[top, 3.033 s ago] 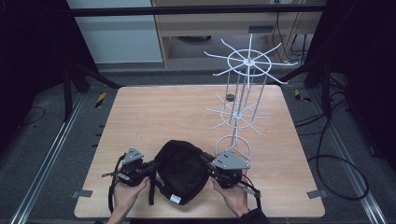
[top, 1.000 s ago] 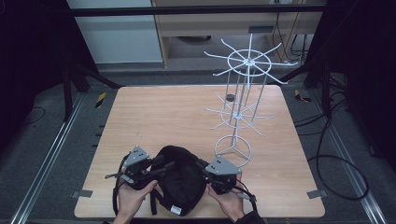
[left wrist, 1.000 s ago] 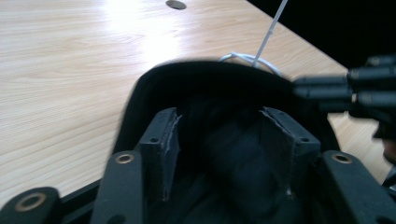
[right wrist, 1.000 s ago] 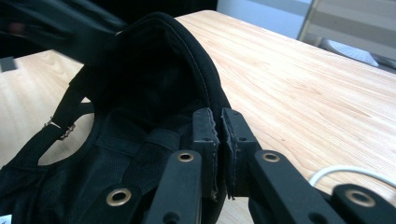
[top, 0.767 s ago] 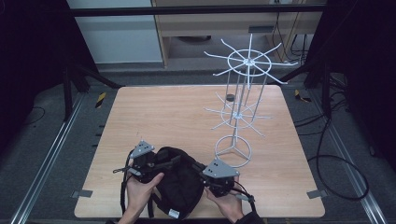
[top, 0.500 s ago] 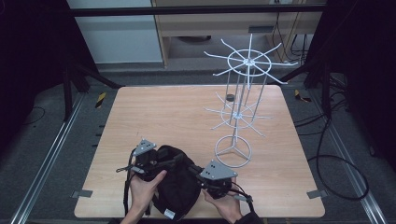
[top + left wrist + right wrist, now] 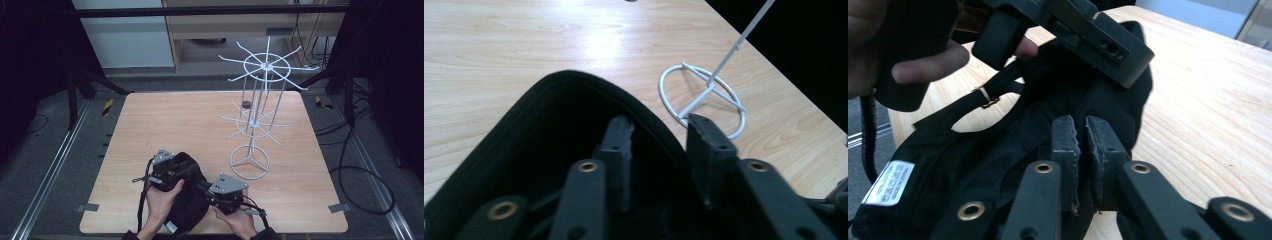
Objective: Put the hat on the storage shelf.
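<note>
A: Count?

B: One black cap (image 7: 186,200) at the table's (image 7: 165,120) near edge, one white wire rack (image 7: 255,120) standing to its right, one small dark object (image 7: 245,104) far back. Two grippers, two hands.

A: Cap against the jaws?

B: Left gripper (image 7: 659,145): one jaw inside the cap's hollow, the other outside, rim between them. Jaws have just been closing; a gap remains, pads not pressing.

A: Right one?

B: Right gripper (image 7: 1082,131): jaws narrow, a fold of cap fabric pinched between the pads; they have eased a touch wider.
</note>
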`<action>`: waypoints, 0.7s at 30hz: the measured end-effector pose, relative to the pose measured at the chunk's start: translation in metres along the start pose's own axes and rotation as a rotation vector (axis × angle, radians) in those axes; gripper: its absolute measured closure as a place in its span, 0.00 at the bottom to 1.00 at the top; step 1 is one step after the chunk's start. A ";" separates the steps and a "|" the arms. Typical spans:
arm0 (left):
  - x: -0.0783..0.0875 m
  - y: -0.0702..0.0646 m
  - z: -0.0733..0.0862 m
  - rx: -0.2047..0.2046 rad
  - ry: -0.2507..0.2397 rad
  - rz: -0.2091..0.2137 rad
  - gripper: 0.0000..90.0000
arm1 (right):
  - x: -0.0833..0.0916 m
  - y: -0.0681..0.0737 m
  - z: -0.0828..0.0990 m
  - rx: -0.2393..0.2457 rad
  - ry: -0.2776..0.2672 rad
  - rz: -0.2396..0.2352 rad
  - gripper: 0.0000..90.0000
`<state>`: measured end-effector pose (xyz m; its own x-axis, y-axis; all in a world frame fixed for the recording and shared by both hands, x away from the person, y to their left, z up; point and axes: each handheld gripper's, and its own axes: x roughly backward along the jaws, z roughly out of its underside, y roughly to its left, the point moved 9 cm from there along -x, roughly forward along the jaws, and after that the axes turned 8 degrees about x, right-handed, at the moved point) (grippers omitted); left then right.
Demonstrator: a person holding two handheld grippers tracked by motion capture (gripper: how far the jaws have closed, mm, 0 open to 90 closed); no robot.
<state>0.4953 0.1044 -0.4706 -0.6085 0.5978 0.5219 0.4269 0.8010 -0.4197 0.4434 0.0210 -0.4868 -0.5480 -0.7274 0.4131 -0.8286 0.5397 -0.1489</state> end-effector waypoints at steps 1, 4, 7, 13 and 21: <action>0.000 0.000 0.000 0.000 0.000 0.000 0.75 | 0.000 0.000 0.000 0.000 0.000 0.000 0.90; -0.001 -0.001 0.002 0.011 0.016 0.038 0.81 | 0.001 0.003 -0.004 -0.013 -0.022 -0.037 0.82; 0.000 -0.004 0.001 0.013 0.012 0.064 0.86 | 0.005 0.005 -0.009 -0.039 -0.053 -0.083 0.74; 0.015 -0.010 -0.008 0.008 -0.026 0.124 0.94 | 0.031 -0.009 -0.017 -0.069 -0.129 -0.075 0.67; 0.046 -0.026 -0.026 -0.034 -0.101 0.207 0.95 | 0.041 -0.034 0.006 -0.123 -0.098 -0.020 0.61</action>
<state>0.4742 0.1121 -0.4163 -0.5684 0.7448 0.3495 0.5712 0.6630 -0.4839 0.4486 -0.0302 -0.4703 -0.5450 -0.7730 0.3246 -0.8224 0.5682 -0.0275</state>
